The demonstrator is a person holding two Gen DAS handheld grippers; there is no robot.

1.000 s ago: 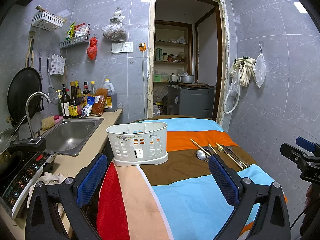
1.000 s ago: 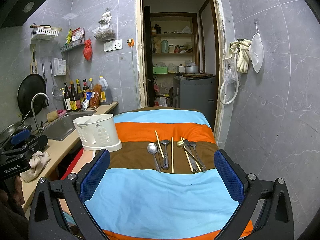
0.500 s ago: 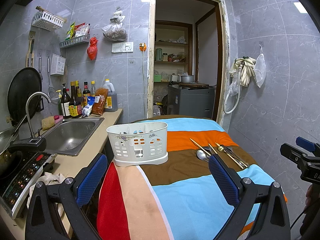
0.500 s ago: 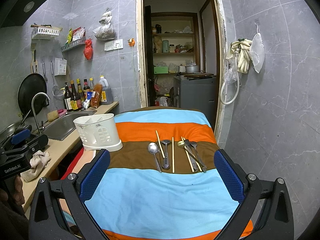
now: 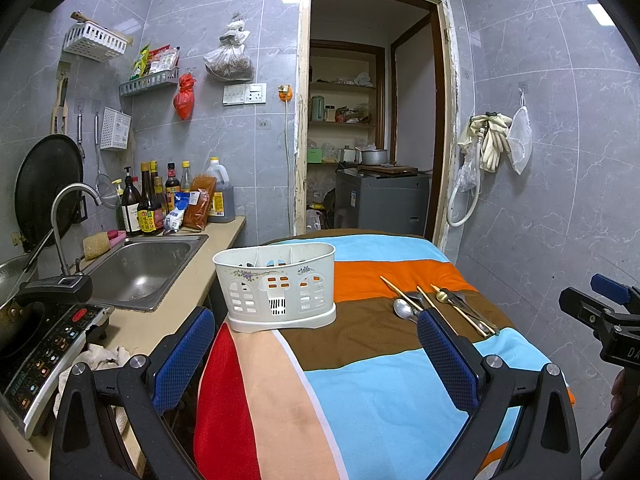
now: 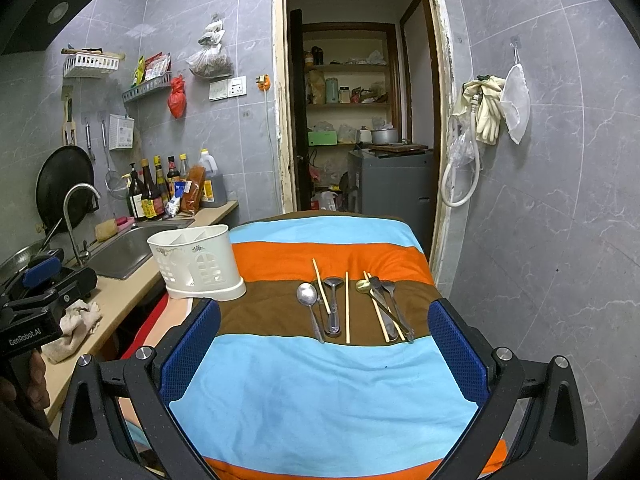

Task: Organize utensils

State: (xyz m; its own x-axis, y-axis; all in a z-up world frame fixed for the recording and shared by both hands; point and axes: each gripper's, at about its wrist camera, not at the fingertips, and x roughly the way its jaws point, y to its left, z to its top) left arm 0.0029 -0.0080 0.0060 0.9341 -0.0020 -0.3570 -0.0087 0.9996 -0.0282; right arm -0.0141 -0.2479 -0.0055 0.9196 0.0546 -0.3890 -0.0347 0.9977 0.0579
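Observation:
A white plastic utensil caddy (image 5: 276, 286) stands at the left edge of a table under a striped cloth (image 5: 360, 380); it also shows in the right wrist view (image 6: 196, 262). Several utensils lie in a row on the cloth's brown stripe: a silver spoon (image 6: 310, 308), a ladle-like spoon (image 6: 333, 304), chopsticks (image 6: 347, 306), and a gold spoon with forks (image 6: 384, 308). They show at the right in the left wrist view (image 5: 436, 306). My left gripper (image 5: 316, 356) is open and empty, near the caddy. My right gripper (image 6: 324, 352) is open and empty, short of the utensils.
A counter with a steel sink (image 5: 140, 268), tap, bottles (image 5: 148, 204) and an induction cooker (image 5: 40, 352) runs along the left. A rag (image 6: 74, 330) lies on the counter. An open doorway (image 6: 352, 120) is behind the table. The tiled wall is close on the right.

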